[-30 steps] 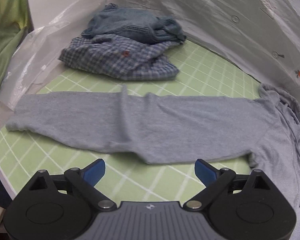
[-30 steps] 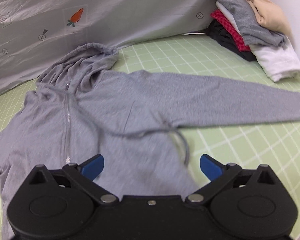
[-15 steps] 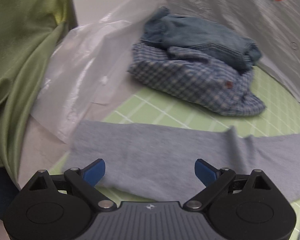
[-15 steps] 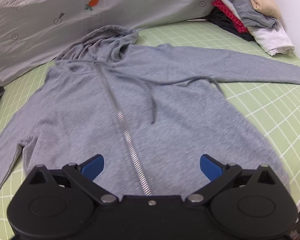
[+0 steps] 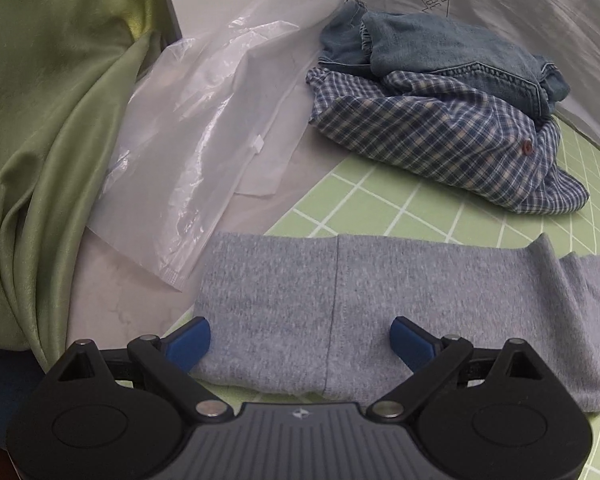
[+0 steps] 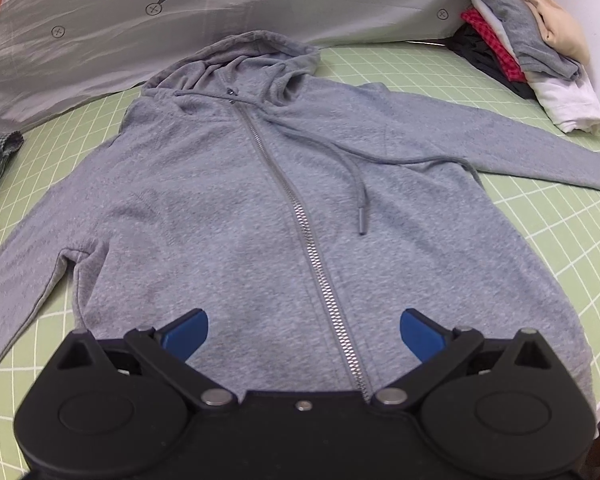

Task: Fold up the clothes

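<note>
A grey zip-up hoodie point(image 6: 236, 208) lies flat, front up, on the green grid mat point(image 6: 556, 220), hood towards the back, both sleeves spread out. My right gripper point(image 6: 303, 332) is open and empty, just above the hoodie's bottom hem by the zipper point(image 6: 312, 256). In the left wrist view the cuff end of the hoodie's sleeve point(image 5: 300, 300) lies across the mat's edge. My left gripper point(image 5: 300, 344) is open and empty, with its blue fingertips on either side of the cuff, low over it.
A blue plaid shirt point(image 5: 440, 140) with a denim garment point(image 5: 452, 52) on it lies behind the sleeve. A clear plastic bag point(image 5: 204, 132) and green cloth point(image 5: 48, 120) are left. A stack of folded clothes point(image 6: 528, 40) sits far right. A carrot-print sheet point(image 6: 140, 12) lines the back.
My left gripper has swung left along the sleeve to its cuff and come lower. My right gripper has moved back from the chest to the bottom hem. Both stayed open.
</note>
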Demonstrator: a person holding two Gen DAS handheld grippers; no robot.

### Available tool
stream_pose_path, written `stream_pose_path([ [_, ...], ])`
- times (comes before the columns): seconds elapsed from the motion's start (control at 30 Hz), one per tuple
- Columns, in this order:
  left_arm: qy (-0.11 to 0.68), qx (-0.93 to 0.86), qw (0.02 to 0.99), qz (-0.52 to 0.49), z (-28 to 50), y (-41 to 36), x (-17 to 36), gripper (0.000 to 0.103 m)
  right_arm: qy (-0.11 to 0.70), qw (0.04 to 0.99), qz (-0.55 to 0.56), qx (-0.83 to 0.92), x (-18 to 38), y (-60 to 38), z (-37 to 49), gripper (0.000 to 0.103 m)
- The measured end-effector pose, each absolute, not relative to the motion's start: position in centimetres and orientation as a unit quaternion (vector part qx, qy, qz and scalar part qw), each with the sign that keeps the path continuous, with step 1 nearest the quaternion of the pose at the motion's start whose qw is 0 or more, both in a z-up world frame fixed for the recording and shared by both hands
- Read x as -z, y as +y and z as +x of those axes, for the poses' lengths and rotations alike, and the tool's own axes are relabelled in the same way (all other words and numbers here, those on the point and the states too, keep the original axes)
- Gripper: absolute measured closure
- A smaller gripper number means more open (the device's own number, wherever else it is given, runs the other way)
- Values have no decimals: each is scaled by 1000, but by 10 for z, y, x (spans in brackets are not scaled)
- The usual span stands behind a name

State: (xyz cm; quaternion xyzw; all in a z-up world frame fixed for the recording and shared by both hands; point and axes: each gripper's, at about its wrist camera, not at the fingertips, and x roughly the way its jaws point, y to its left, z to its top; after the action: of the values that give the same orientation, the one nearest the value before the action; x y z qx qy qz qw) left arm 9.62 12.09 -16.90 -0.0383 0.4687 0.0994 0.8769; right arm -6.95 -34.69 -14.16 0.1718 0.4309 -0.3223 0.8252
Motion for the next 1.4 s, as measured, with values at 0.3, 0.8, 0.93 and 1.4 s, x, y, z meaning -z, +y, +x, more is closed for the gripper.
stream_pose_path([
  [0.3, 450, -105, 886, -37, 89, 126, 163, 31, 430, 829, 168, 316, 141, -338, -64, 0],
  [0.8, 455, -130, 879, -61, 81, 148, 153, 81, 427, 827, 185, 316, 145, -343, -75, 0],
  [0.93, 449, -132, 882, -62, 75, 142, 143, 83, 419, 826, 193, 324, 143, -349, -81, 0],
  [1.4, 385, -21, 921, -57, 74, 37, 85, 86, 388, 822, 218, 356, 132, -400, -118, 0],
])
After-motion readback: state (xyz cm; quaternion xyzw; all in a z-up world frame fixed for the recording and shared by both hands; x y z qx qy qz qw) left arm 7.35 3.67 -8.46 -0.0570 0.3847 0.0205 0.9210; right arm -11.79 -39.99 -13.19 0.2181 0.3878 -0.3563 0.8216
